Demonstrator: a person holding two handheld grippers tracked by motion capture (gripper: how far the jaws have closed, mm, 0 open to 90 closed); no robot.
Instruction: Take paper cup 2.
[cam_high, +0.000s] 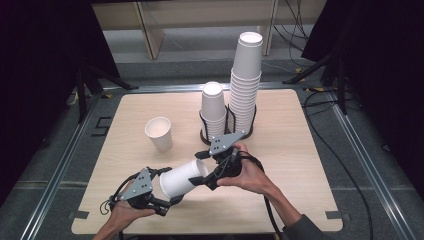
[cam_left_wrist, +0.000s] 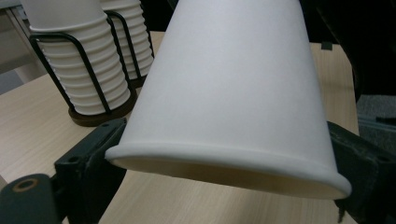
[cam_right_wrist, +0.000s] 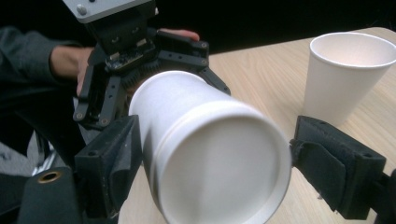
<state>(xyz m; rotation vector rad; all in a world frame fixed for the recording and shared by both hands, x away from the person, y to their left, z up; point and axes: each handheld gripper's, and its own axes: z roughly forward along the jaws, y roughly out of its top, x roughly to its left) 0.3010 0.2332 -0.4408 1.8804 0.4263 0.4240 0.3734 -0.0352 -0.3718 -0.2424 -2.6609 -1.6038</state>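
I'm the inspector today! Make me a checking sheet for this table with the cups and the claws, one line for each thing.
Surface: pale wooden table, no spills seen.
Job's things: held cup lies sideways above the table; loose cup stands upright; tall stack and short stack sit in black holders.
Clutter: nothing seen.
Grippers: left claw grips the held cup's open end; right claw grips its bottom end.
Cables: black cable trails from the right claw; back cables behind the table.
Surroundings: dark curtains, metal floor rails, wooden frame behind.
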